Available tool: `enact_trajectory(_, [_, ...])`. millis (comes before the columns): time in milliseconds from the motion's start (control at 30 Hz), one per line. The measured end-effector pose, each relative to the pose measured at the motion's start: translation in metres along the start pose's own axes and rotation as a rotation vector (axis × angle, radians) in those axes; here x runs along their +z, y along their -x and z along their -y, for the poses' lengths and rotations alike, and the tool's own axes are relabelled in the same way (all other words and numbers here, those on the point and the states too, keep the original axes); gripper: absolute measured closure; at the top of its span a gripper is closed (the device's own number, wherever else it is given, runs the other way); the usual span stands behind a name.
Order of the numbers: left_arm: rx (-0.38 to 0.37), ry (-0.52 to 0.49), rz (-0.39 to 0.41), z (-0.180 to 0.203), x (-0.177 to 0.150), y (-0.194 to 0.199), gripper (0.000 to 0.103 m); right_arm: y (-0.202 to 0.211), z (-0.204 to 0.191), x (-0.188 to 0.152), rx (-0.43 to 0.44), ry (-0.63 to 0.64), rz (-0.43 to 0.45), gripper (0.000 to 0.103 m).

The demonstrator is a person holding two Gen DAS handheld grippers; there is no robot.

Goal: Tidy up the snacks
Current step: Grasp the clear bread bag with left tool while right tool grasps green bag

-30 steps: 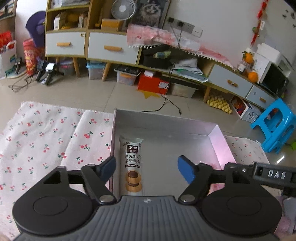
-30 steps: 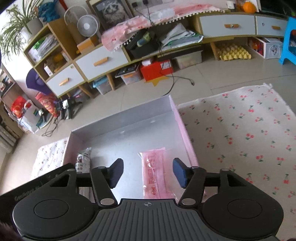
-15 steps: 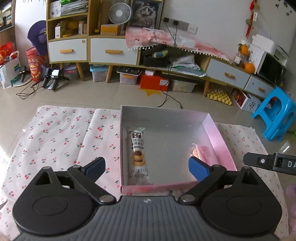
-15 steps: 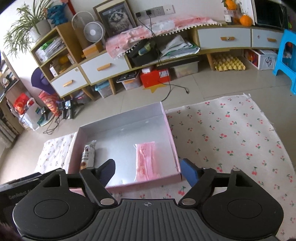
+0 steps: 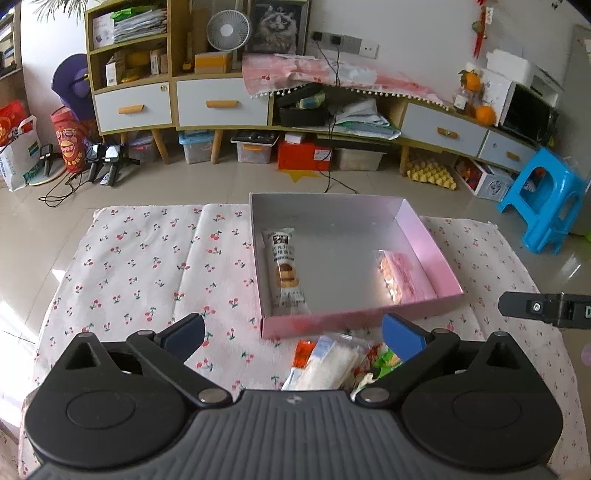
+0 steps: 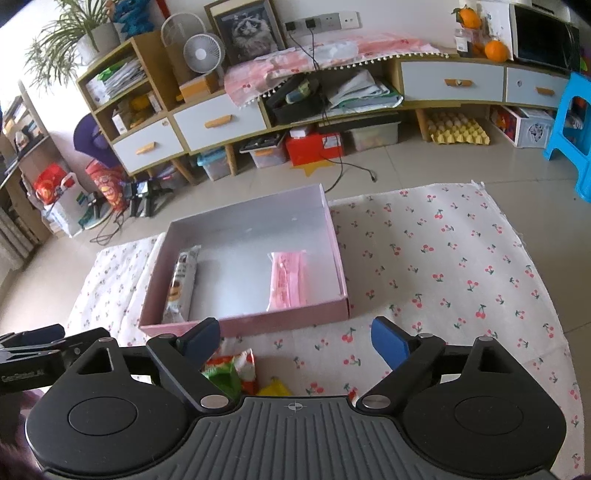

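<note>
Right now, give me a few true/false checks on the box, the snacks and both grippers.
1. The pink box holds two packets. True: a chocolate cookie packet and a pink wafer packet.
2. The two packets touch each other. False: they lie apart, at opposite sides of the box.
3. The left gripper is shut on a snack. False: it is open, holding nothing.
4. Loose snacks lie on the cherry-print cloth in front of the box. True.
5. The right gripper is shut. False: open.

You face a tiled floor (image 5: pixel 147 192), a low wooden cabinet (image 5: pixel 221 103) along the white wall (image 5: pixel 417 33), and a blue stool (image 5: pixel 546 206) at right.
</note>
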State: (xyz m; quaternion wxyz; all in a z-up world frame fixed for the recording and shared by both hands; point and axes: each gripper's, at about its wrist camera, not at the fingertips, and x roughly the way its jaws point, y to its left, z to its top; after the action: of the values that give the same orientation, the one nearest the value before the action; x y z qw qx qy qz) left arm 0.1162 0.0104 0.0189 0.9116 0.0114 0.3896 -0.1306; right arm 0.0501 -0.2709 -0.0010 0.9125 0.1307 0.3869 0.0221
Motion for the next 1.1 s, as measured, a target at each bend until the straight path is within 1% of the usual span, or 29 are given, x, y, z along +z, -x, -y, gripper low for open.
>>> enact_trajectory(67, [-0.012,-0.016,0.013,-0.003,-0.006,0.001,0.001,0.0,0.001,-0.002,0.001,0.021,-0.013,0.012])
enact_trajectory(167, [-0.008,-0.042,0.012,-0.006,-0.01,0.001,0.001,-0.001,0.001,-0.009,0.005,0.057,-0.023,0.012])
enact_trajectory(233, [-0.01,-0.043,0.024,-0.011,-0.014,0.001,0.001,-0.004,0.001,-0.015,0.014,0.074,-0.05,0.012])
enact_trajectory(333, [-0.004,-0.047,-0.003,-0.014,-0.02,-0.003,0.001,-0.009,0.0,-0.023,0.014,0.097,-0.089,0.012])
enact_trajectory(467, [-0.038,-0.034,-0.054,-0.019,-0.027,-0.011,0.001,-0.014,-0.002,-0.033,-0.001,0.106,-0.131,0.012])
enact_trajectory(533, [-0.054,-0.035,-0.073,-0.02,-0.029,-0.015,0.002,-0.019,-0.002,-0.037,0.013,0.091,-0.162,0.012])
enact_trajectory(633, [-0.092,-0.039,-0.113,-0.022,-0.031,-0.022,0.008,-0.022,-0.004,-0.04,0.042,0.067,-0.19,0.012])
enact_trajectory(700, [-0.125,-0.015,-0.14,-0.027,-0.033,-0.027,0.019,-0.023,-0.007,-0.041,0.062,0.052,-0.202,0.012])
enact_trajectory(767, [-0.168,0.017,-0.168,-0.032,-0.034,-0.034,0.025,-0.026,-0.009,-0.043,0.087,0.026,-0.22,0.012])
enact_trajectory(833, [-0.203,0.041,-0.181,-0.035,-0.034,-0.038,0.029,-0.03,-0.011,-0.045,0.111,-0.007,-0.24,0.012])
enact_trajectory(933, [-0.236,0.047,-0.186,-0.038,-0.033,-0.043,0.032,-0.035,-0.014,-0.044,0.134,-0.057,-0.265,0.012])
enact_trajectory(1000, [-0.258,0.052,-0.195,-0.039,-0.033,-0.049,0.038,-0.038,-0.015,-0.043,0.143,-0.089,-0.269,0.012])
enact_trajectory(1100, [-0.298,0.062,-0.228,-0.039,-0.033,-0.057,0.042,-0.042,-0.014,-0.041,0.154,-0.14,-0.273,0.012])
